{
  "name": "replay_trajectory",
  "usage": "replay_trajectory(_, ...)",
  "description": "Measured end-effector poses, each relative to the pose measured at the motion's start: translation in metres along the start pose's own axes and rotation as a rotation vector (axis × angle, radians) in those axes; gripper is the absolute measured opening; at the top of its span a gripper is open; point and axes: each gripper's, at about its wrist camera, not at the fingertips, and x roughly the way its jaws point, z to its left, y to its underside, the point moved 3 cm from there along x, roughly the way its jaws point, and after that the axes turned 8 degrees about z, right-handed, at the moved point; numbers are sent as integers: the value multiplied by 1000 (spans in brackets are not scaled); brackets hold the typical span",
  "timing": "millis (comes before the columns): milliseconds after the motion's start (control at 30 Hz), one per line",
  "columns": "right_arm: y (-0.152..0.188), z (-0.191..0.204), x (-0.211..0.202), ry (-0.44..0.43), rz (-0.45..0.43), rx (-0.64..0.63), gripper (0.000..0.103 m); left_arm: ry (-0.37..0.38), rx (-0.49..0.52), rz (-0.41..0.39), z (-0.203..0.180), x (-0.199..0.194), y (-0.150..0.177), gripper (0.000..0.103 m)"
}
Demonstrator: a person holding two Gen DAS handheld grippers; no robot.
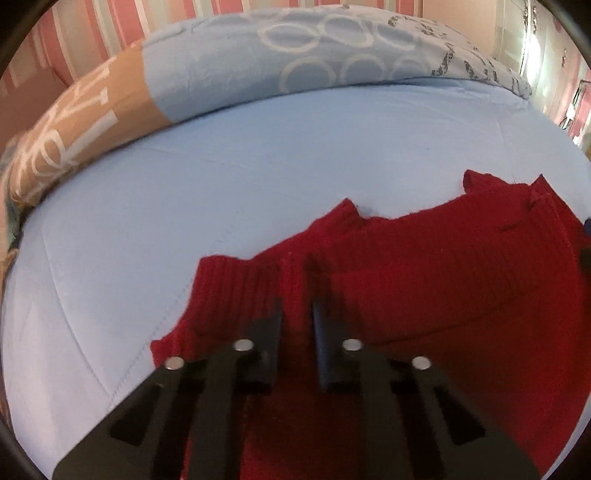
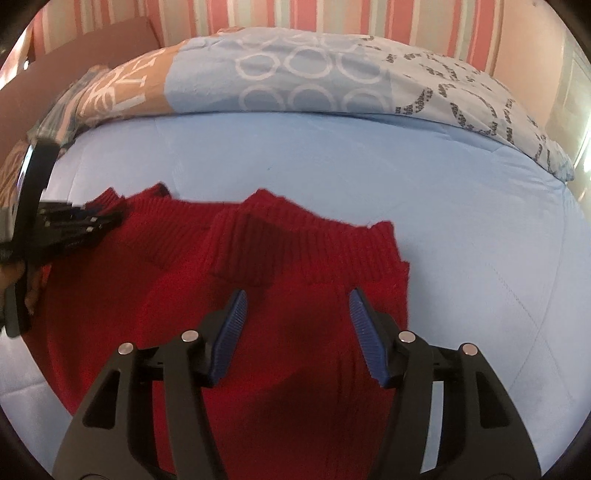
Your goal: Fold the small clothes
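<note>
A red knit sweater [image 1: 424, 280] lies on the light blue bed [image 1: 258, 155], ribbed edges toward the far side. My left gripper [image 1: 297, 306] is nearly shut, its fingers pinching a ridge of the sweater near its left ribbed edge. The left gripper also shows in the right wrist view [image 2: 110, 218], low on the sweater's left side. My right gripper [image 2: 297, 295] is open, its blue pads [image 2: 231, 339] spread just above the sweater [image 2: 258, 295] near the ribbed hem, holding nothing.
A patterned blue and tan duvet [image 2: 295, 74] is bunched along the far side of the bed [image 2: 443, 206]. A pink striped wall [image 2: 332, 14] stands behind it. A brown cardboard box [image 2: 92, 40] is at the far left.
</note>
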Motion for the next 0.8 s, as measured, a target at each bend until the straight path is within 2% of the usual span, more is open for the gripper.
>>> replay_trajectory(100,-9,-7,0,-23,-10,34,59,19,-52,-44,14,-10,3,8)
replay_trajectory(267,-21,-19,19,-48,24,79,59,-30,-103,-125,34,-30,7,8)
replay_trajectory(433,-25,-30,34,-23,39,104,59,-14,-117,-72,46,-5,2,9)
replay_trajectory(467,-25,-31,35,-19,42,107,59,15,-116,-37,45,5,2,9)
replay_trajectory(500,-24,-31,35,-17,41,106,59,34,-118,-27,46,7,3,13)
replay_trajectory(567,-23,-31,30,-23,29,99,59,71,-124,-80,50,-11,5,19)
replay_trajectory(600,-22,-29,27,-24,23,89,59,76,-133,-98,53,-19,7,36)
replay_trajectory(633,-22,-28,26,-19,21,77,60,74,-158,-134,59,-34,12,59)
replay_trajectory(667,-21,-26,25,-10,23,62,60,76,-186,-173,67,-48,18,65)
replay_trajectory(700,-19,-23,24,-3,29,45,60,78,-206,-193,72,-55,22,70)
replay_trajectory(800,-16,-16,24,-17,46,20,60,110,-251,-145,85,-57,37,70)
